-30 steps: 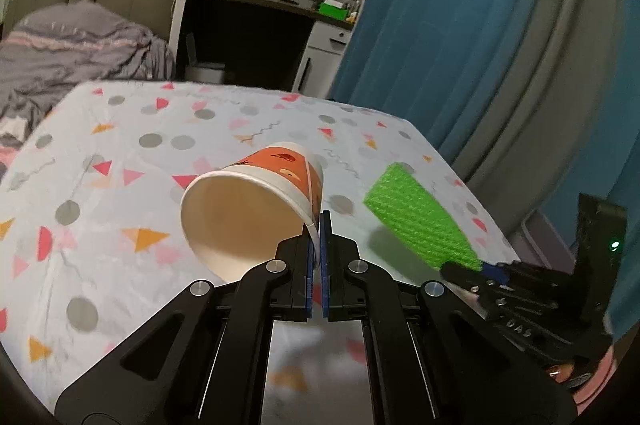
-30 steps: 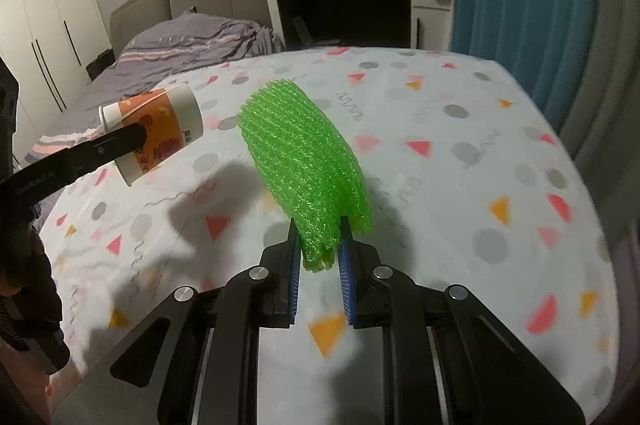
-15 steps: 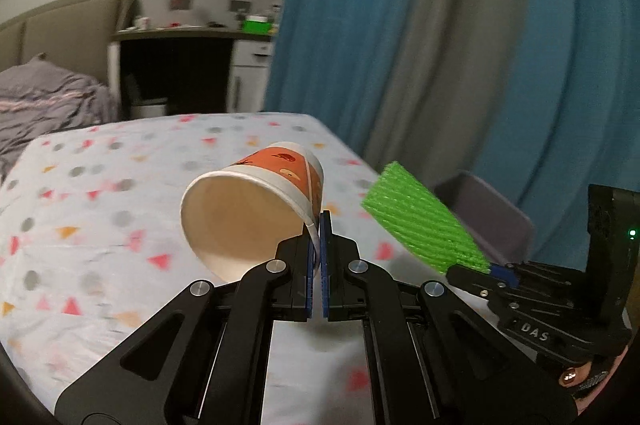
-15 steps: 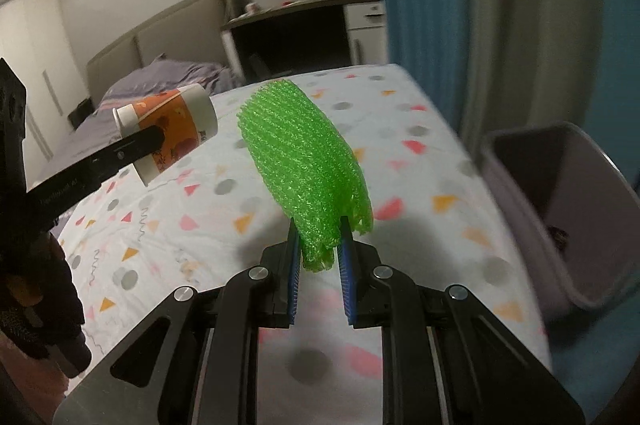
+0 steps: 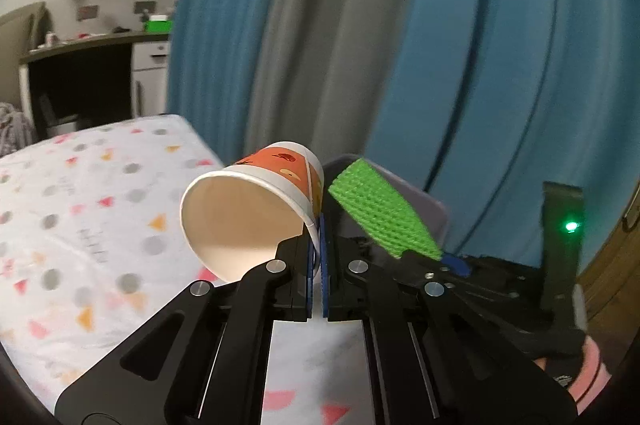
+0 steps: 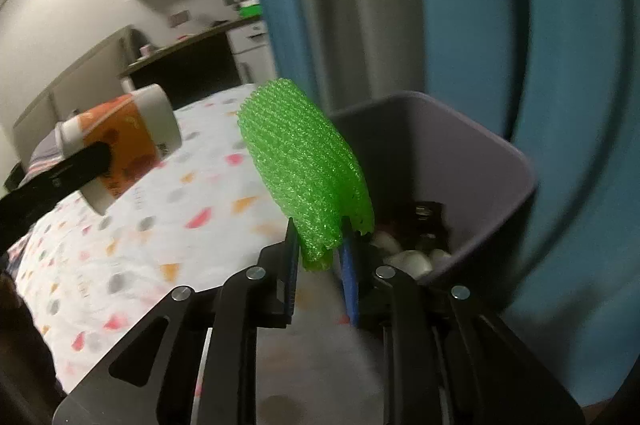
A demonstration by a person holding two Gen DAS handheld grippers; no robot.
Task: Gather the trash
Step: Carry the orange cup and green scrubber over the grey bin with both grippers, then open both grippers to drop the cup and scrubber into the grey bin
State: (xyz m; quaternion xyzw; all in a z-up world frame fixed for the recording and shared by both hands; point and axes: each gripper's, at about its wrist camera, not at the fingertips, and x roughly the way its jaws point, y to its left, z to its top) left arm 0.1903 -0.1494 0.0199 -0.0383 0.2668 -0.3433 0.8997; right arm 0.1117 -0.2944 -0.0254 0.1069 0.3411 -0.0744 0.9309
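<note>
Presently left gripper clenched on cup rim; right gripper loosening around green foam net; centre both over bin at frame right before letting go.

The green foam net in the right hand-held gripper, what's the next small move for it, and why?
Probably carry the green foam net a little further right over the grey bin, then finish letting go. The right hand-held gripper has just been opening with the net between its jaws, but the net hangs over the bin's near edge beside the bed, not its middle.
</note>
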